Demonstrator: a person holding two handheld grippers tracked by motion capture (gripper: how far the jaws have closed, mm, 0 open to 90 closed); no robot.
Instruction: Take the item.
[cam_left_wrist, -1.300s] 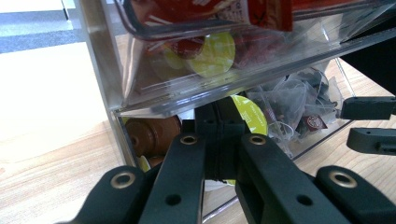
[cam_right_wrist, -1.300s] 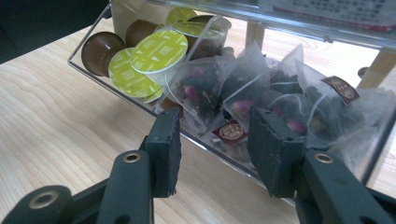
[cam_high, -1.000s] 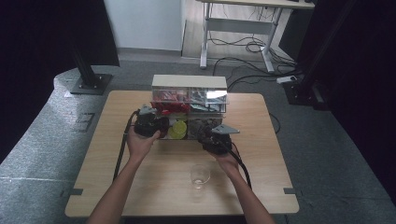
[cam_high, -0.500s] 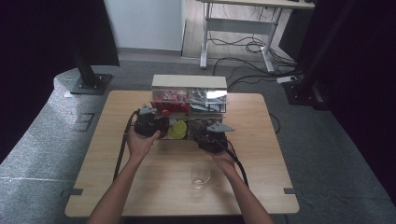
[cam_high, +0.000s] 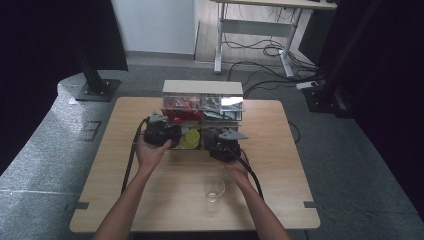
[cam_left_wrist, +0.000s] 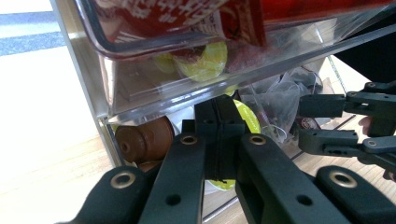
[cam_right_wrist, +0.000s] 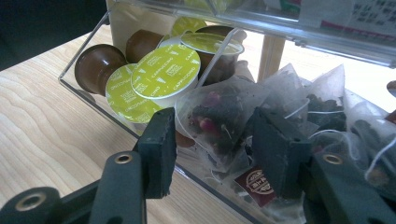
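My right gripper (cam_right_wrist: 212, 140) has just been opening its jaws; they stand apart on either side of a tea bag (cam_right_wrist: 219, 119) in the clear drawer (cam_right_wrist: 84, 56), not pressing it. Coffee capsules (cam_right_wrist: 163, 74) lie just left of it. My left gripper (cam_left_wrist: 219, 126) is clenched empty at the drawer front.

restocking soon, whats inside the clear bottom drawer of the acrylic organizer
Yellow-lidded brown coffee capsules on one side, see-through pyramid tea bags on the other. The back of the clear plastic drawer is covered by the shelf above.
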